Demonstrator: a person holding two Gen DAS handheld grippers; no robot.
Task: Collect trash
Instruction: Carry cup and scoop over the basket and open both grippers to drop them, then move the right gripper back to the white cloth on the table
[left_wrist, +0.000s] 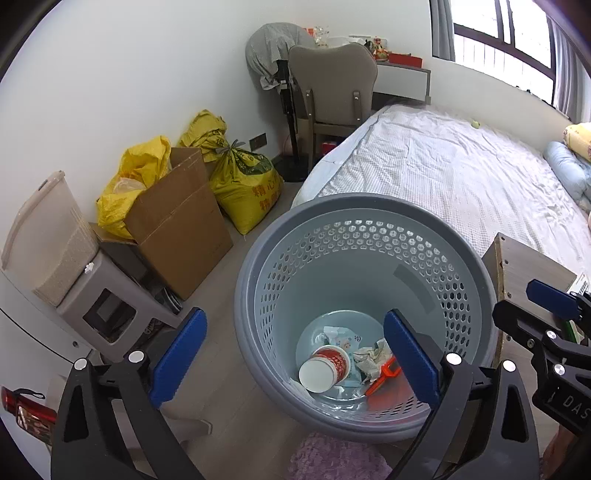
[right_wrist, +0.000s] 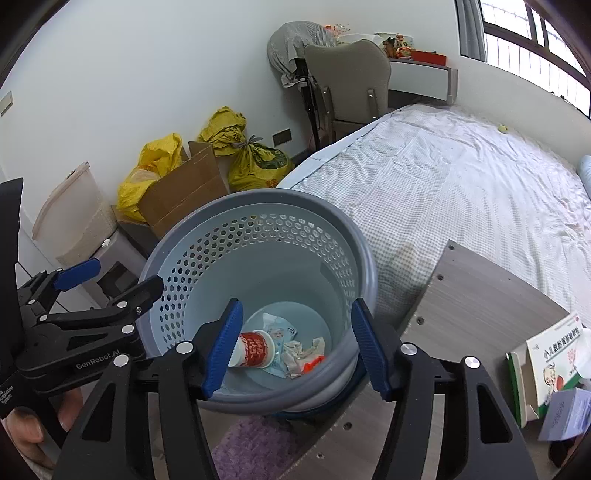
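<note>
Standing on a pale wood floor (left_wrist: 236, 384) beside the bed (left_wrist: 443, 173), grey basket (left_wrist: 258, 295), both claws wide open, empty.

The perforated waste basket (left_wrist: 364, 266) is smooth, slightly glossy grey-blue plastic. Inside lie a glossy paper cup (left_wrist: 325, 369) and crumpled paper (left_wrist: 371, 356). The cardboard box (left_wrist: 177, 221) looks matt; the bedsheet (left_wrist: 443, 166) is wrinkled cloth.

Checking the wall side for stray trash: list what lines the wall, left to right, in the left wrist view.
Rice bin → yellow bag → cardboard box → tied sack → fan → chair
</note>
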